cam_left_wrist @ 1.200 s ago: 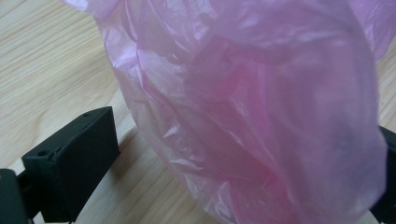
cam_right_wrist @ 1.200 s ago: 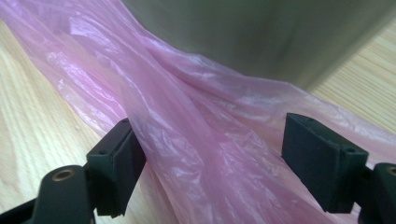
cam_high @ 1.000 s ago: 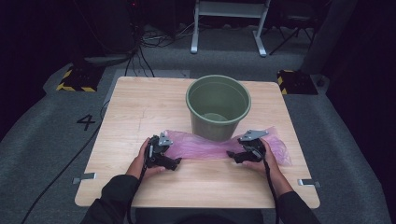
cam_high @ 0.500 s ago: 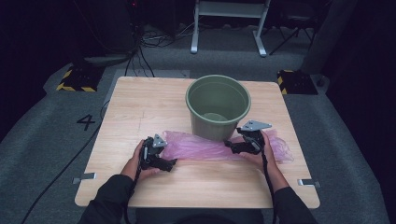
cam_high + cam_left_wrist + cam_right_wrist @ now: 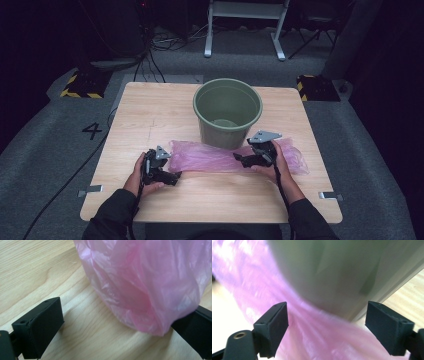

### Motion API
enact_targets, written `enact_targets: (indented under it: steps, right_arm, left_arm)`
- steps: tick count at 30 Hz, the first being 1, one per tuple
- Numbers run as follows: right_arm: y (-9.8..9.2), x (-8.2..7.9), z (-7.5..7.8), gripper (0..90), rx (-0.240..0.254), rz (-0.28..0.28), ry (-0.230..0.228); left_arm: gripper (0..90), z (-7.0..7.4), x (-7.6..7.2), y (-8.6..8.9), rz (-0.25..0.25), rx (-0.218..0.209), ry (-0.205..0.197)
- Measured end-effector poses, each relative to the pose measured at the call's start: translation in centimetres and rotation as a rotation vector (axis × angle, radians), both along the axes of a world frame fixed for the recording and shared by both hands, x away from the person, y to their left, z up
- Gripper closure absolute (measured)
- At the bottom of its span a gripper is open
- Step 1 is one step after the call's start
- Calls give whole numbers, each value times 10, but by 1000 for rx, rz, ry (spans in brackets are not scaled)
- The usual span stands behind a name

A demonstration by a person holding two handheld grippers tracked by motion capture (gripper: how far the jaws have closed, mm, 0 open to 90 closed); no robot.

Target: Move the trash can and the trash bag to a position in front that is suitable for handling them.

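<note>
1. High view: pale wooden tabletop [image 5: 150,115] at centre frame, long side running 9 to 3 o'clock.
2. Green bucket [image 5: 227,112] upright toward 12 o'clock of the tabletop, mouth open, base just behind the bag.
3. Pink plastic bag [image 5: 210,159] flat and crumpled along the near half, stretched from 9 to 3 o'clock, touching the bucket's foot at its middle.
4. Right gripper [image 5: 239,161] at 3 o'clock, held in a hand above the bag's right part, aimed toward 9 o'clock. Right gripper view: fingers [image 5: 272,327] wide apart, just been opening further, pink film under and between them but not pinched; nothing held. Blurred green bucket wall at 12 o'clock of that view.
5. Left gripper [image 5: 176,177] at 9 o'clock, at the bag's left end, low over the wood. Left gripper view: fingers [image 5: 40,325] spread wide, bag's rounded end [image 5: 150,285] lying between them, its lower edge against the finger at 4 o'clock, well apart from the finger at 8 o'clock; no squeeze on it.
</note>
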State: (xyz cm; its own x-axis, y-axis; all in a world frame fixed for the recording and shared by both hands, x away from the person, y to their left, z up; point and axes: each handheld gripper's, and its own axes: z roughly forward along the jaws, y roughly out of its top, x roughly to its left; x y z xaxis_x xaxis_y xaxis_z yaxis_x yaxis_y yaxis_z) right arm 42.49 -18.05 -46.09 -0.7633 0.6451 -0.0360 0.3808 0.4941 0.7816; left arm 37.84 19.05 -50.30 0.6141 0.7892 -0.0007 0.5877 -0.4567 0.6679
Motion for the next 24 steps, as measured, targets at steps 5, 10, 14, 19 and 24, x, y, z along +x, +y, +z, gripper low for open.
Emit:
enact_targets:
  steps: [5,10,14,19,24]
  right_arm:
    - [-3,-11,-13,177,-20,47,39]
    - [-6,-15,-26,169,-37,74,79]
    - [-2,-20,-24,185,-65,91,32]
    - [3,-27,-11,165,-35,90,-43]
    - [6,-17,-20,166,-52,53,-27]
  left_arm:
    - [3,-2,-8,11,8,-12,-16]
    - [3,-2,-10,13,10,-14,-16]
    - [2,-2,-7,7,-2,-13,-15]
    - [1,-2,-2,-4,-7,-15,-15]
    - [1,-2,6,-15,-19,-17,-12]
